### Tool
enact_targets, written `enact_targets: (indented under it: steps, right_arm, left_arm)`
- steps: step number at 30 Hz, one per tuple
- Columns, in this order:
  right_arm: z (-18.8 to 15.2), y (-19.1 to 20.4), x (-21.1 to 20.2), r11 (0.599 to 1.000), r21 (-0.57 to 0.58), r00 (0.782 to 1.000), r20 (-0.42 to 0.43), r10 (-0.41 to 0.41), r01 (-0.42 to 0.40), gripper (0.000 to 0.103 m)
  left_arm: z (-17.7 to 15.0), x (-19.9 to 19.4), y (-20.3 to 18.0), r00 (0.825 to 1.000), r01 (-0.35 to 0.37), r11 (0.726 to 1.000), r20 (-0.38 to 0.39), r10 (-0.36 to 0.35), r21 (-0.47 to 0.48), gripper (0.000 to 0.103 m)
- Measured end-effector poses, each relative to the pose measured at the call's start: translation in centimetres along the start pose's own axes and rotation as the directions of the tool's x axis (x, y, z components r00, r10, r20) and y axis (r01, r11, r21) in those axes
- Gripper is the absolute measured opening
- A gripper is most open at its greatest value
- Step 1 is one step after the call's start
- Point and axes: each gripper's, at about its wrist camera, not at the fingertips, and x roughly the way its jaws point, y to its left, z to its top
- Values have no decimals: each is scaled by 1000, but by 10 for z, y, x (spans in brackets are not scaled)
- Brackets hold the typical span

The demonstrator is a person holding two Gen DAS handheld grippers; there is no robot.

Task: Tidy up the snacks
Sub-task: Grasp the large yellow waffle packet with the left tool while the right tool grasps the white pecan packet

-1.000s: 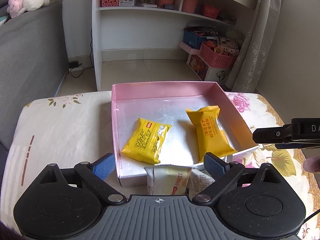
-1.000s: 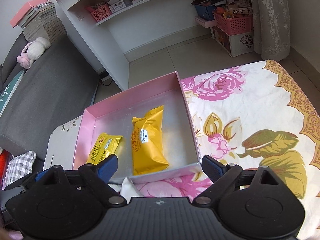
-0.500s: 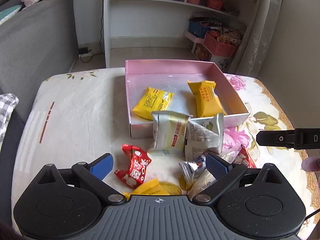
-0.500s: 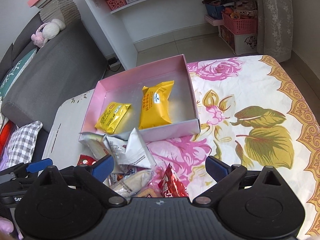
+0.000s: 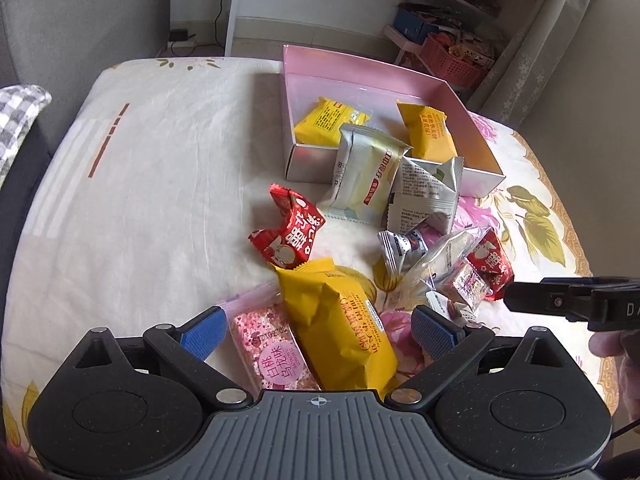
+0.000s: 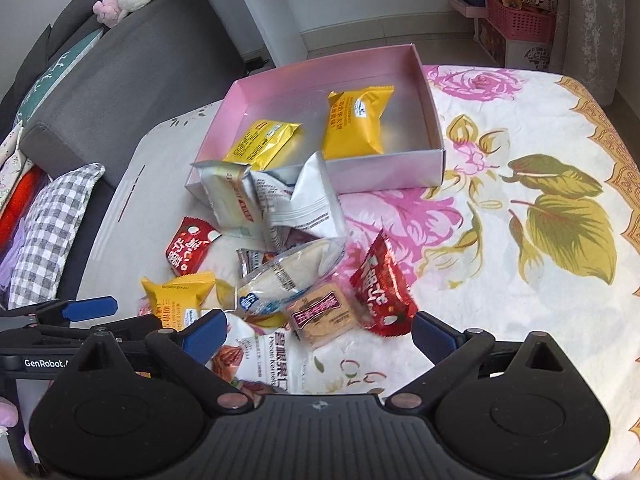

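Snacks are seen scattered on the floral tablecloth (image 6: 520, 128) in front of the shallow pink cardboard box (image 5: 352, 68), the landmark here. Inside the box, two yellow foil packets (image 6: 264, 142) (image 6: 356, 120) are lying flat. Against the box's near wall, a silver-and-cream packet (image 5: 364, 172) and a white printed packet (image 5: 428, 192) are propped. Nearer the cameras than the box, a red wrapped candy (image 5: 292, 232) and a big yellow pillow packet (image 5: 344, 328) are spotted, the latter overlapping a pink speckled bar (image 5: 272, 348). The left gripper (image 5: 320, 328) is held wide open above that yellow packet and pink bar, nothing gripped. The right gripper (image 6: 316, 332) is likewise spread wide, nothing held, with a brown biscuit pack (image 6: 324, 314) and another red candy (image 6: 380, 292) before it.
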Motion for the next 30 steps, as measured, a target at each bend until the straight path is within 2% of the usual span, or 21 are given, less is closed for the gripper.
enact_targets:
  steps: [5, 10, 13, 16, 17, 18, 24, 30]
  right_arm:
    - [-5, 11, 12, 998, 20, 996, -64, 62, -61, 93]
    - [-9, 23, 26, 998, 16, 993, -107, 57, -55, 91]
    - [-10, 26, 35, 999, -6, 991, -128, 49, -51, 78]
    - [-11, 25, 41, 997, 12, 985, -151, 83, -82, 67]
    - [-12, 26, 42, 995, 18, 983, -156, 100, -98, 62]
    - [-12, 26, 43, 994, 21, 981, -161, 109, -108, 52]
    - [-13, 34, 37, 996, -29, 986, -143, 82, -87, 46]
    - [-7, 19, 24, 996, 4, 990, -115, 86, -86, 41]
  left_arm:
    - [0, -1, 4, 1000, -7, 1000, -6, 7, -3, 100]
    - [0, -3, 5, 1000, -19, 1000, -3, 19, 12, 99]
    - [0, -3, 5, 1000, -24, 1000, -3, 24, 18, 99]
    - [0, 0, 3, 1000, -16, 1000, -12, 17, 21, 99]
    - [0, 0, 2, 1000, -13, 1000, -15, 14, 24, 99]
    - [0, 1, 0, 1000, -10, 1000, -17, 11, 28, 99]
    - [-1, 6, -11, 999, 36, 999, -31, -35, 24, 98]
    - [0, 12, -24, 997, 68, 997, -48, -66, 26, 96]
